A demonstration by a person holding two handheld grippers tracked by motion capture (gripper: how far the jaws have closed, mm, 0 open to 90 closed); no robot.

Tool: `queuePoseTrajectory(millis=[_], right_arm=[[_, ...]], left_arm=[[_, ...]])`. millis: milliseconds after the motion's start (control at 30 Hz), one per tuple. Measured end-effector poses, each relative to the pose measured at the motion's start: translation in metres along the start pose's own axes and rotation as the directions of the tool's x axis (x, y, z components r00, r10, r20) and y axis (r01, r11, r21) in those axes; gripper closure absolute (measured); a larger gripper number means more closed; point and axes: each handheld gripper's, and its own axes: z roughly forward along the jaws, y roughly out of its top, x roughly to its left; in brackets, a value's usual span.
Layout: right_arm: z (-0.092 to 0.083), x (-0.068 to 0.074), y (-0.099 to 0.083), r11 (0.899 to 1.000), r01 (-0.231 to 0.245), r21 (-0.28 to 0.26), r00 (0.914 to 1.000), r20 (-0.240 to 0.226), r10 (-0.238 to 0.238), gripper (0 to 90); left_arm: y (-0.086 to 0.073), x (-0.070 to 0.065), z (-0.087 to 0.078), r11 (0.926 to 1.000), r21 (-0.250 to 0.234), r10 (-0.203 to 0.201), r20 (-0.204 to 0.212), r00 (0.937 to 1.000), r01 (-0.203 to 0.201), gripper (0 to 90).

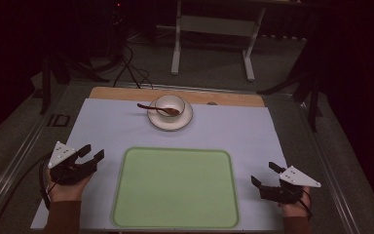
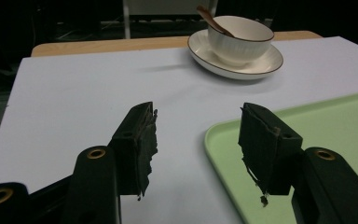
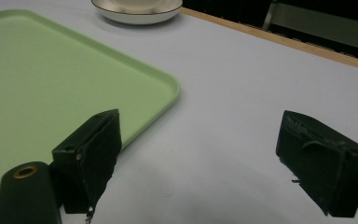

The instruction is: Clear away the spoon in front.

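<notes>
The high view shows a table (image 1: 102, 131) with a pale cover on it. A green tray (image 1: 175, 187) lies flat at the near side, in the middle, with nothing on it. At the far side sits a white saucer (image 1: 170, 119) with a white bowl (image 1: 170, 104) on it. A brown spoon (image 1: 158, 107) rests in the bowl, and its handle sticks out to the left.

The left gripper (image 1: 91, 153) is held in a hand (image 1: 65, 187) just left of the tray. Its jaws are wide apart and hold nothing. In the left gripper view, the tray's corner (image 2: 223, 133) lies near the right jaw, and the bowl (image 2: 240, 39) is farther off.

The right gripper (image 1: 264, 174) is held in the other hand (image 1: 294, 207) just right of the tray. Its jaws are also wide apart and hold nothing. In the right gripper view, the tray (image 3: 51, 79) is at the left, and the bare table cover (image 3: 242, 88) lies between the jaws.
</notes>
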Motion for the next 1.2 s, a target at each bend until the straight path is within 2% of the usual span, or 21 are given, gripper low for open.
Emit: queuePoseTrajectory(millis=[233, 500, 667, 1200], right_arm=[[0.001, 0.000, 0.000, 1.000, 0.001, 0.006, 1.0000, 0.001, -0.001, 13.9], [0.001, 0.000, 0.000, 1.000, 0.001, 0.007, 1.0000, -0.002, -0.001, 14.0], [0.002, -0.001, 0.000, 1.000, -0.003, 0.012, 1.0000, -0.004, 0.003, 13.9], [0.003, -0.001, 0.000, 1.000, -0.003, 0.012, 1.0000, -0.008, 0.003, 13.9]], left_arm=[[0.010, -0.006, 0.012, 0.9997, 0.002, 0.025, 0.028, 0.9993, -0.025, 45.4], [0.030, -0.010, 0.028, 0.9992, -0.009, 0.040, 0.055, 0.9977, -0.039, 45.2], [0.043, -0.012, 0.040, 0.9980, -0.018, 0.062, 0.069, 0.9957, -0.061, 45.0], [0.067, -0.013, 0.067, 0.9977, -0.031, 0.063, 0.085, 0.9944, -0.060, 43.7]])
